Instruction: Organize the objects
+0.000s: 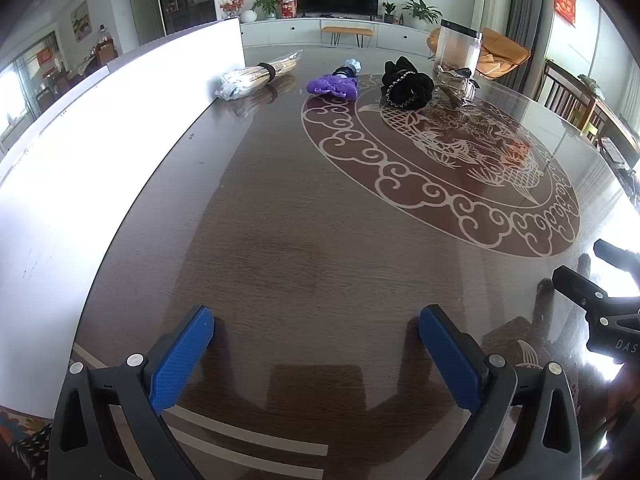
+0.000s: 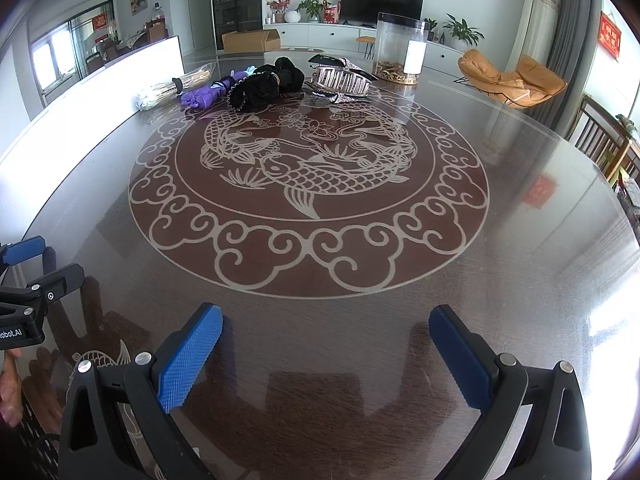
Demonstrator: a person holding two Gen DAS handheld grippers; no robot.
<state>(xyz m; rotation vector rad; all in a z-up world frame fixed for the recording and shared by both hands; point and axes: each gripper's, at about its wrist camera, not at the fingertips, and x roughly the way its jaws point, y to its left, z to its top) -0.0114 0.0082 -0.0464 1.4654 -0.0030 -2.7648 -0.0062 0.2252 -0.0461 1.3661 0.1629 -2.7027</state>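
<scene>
**Both tongs waiting wide and empty at the near edge of the worktop**

The left tongs [image 1: 316, 356] are hovering low over the near side of the dark glossy worktop [image 1: 280, 220], their blue pads spread wide with nothing between them. The right tongs [image 2: 326, 354] are doing the same just alongside, also gaping wide and carrying nothing. Each pair is showing at the edge of the other's view: the right tongs are poking in at the right of the left wrist view, and the left tongs are peeking in at the left of the right wrist view.

The things to be sorted are all lying in a loose row at the far side of the worktop, well apart from both tongs. A bundle of thin sticks [image 1: 260, 76] in clear wrap, banded in black, is lying at the left end beside a white board [image 1: 120, 120]. Next to it a purple plastic toy [image 1: 333, 86] is resting, touching a smaller pale blue piece [image 1: 352, 66] behind it. A black frilly scrunchie [image 1: 406, 82] is sitting to the right of that, on the rim of the pale fish-and-cloud pattern [image 2: 308, 168] that is filling the middle of the worktop. A large clear hair claw [image 2: 340, 80] is lying just beside the scrunchie. Behind it a tall clear cylindrical container [image 2: 398, 48] is standing upright, with brownish bits showing at its bottom.
</scene>
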